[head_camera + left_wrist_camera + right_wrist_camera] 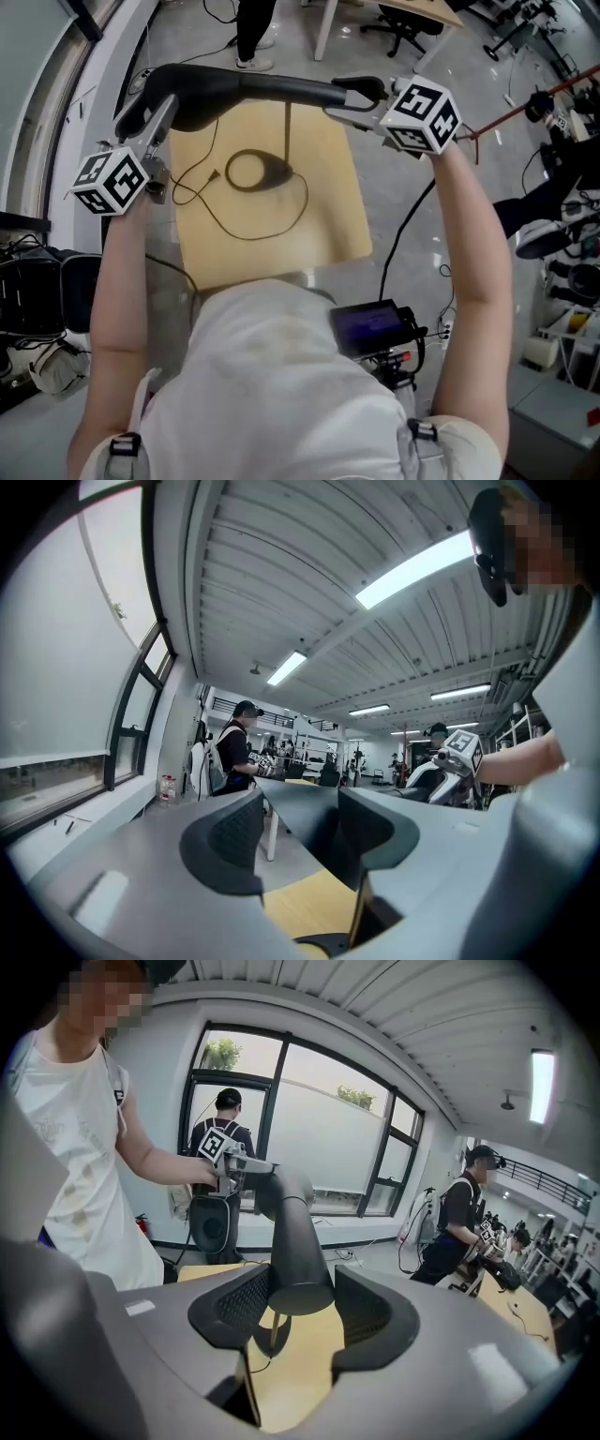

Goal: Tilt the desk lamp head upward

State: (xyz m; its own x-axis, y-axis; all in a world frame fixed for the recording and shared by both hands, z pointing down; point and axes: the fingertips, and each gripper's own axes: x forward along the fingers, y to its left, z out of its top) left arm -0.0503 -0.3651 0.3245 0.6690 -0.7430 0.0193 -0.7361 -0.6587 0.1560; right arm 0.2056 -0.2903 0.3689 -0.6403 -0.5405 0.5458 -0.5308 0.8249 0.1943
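**Both grippers on the head: one braces, one cradles**

The lamp's long black head (253, 89) spans above the table (333, 220), carried on a thin stem (286, 127) that rises from the base (255, 172). The right gripper (349, 101) is clamped on the head's round end, its pads (246, 1302) pressing both sides. I judge this holds that end steady as a pivot. The left gripper (157, 117) sits at the opposite, bent end with its jaws apart. The head lies between them against one side, and a gap shows at the other pad (234, 832). That loose cradle likely lets this end swing upward without twisting the stem
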